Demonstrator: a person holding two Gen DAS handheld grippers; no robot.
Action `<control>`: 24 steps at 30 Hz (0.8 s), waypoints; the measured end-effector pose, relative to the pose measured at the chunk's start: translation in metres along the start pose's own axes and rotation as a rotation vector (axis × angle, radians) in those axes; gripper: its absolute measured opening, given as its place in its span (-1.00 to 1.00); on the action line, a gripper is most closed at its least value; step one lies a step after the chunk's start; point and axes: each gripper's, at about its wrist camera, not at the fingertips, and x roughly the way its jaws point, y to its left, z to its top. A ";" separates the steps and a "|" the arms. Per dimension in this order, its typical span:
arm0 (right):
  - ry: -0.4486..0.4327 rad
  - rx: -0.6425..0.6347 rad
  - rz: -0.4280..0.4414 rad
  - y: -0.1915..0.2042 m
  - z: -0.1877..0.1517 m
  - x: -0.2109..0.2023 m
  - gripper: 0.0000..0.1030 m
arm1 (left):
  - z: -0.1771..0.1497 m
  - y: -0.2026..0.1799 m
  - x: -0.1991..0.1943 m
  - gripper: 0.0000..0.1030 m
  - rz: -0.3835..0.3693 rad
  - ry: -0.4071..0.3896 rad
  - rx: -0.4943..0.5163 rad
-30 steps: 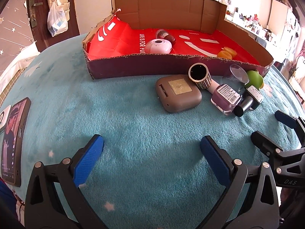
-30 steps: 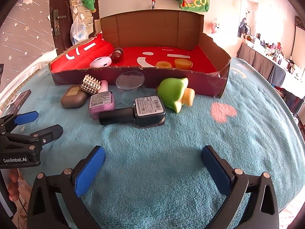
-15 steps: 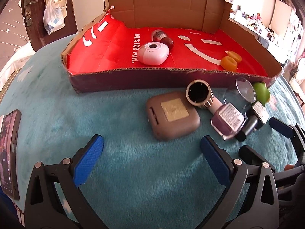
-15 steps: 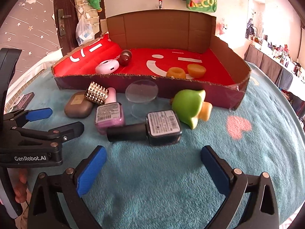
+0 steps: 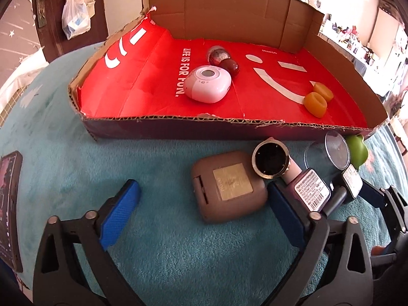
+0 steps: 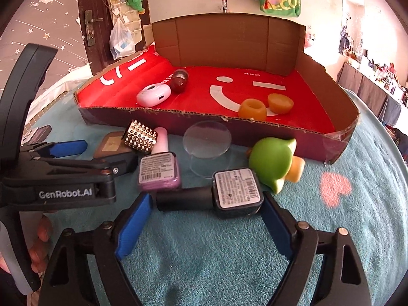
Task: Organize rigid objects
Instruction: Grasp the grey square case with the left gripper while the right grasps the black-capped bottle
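Observation:
A red-lined cardboard tray holds a white round case, a dark red bottle and two orange pieces. In front of it on the teal blanket lie a brown case, a pink studded-cap nail polish, a dark nail polish, a clear lid and a green toy. My left gripper is open around the brown case. My right gripper is open, its fingers either side of the dark nail polish.
A phone lies on the blanket at the far left. A door with hanging bags stands behind the tray. A cluttered shelf runs along the right wall.
Both grippers have moved forward towards the objects in front of the tray. The left now straddles the brown case, the right straddles the dark nail polish.

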 end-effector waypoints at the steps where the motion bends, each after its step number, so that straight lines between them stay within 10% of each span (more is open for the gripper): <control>1: -0.004 -0.002 -0.006 0.000 -0.001 0.000 0.56 | 0.000 -0.001 -0.001 0.75 0.001 -0.007 0.009; 9: -0.008 -0.005 -0.008 0.000 -0.003 -0.002 0.56 | -0.004 0.001 -0.008 0.00 -0.019 -0.040 0.036; 24: -0.016 0.017 0.047 -0.001 -0.011 -0.020 0.55 | -0.028 0.018 -0.033 -0.04 -0.095 -0.051 0.029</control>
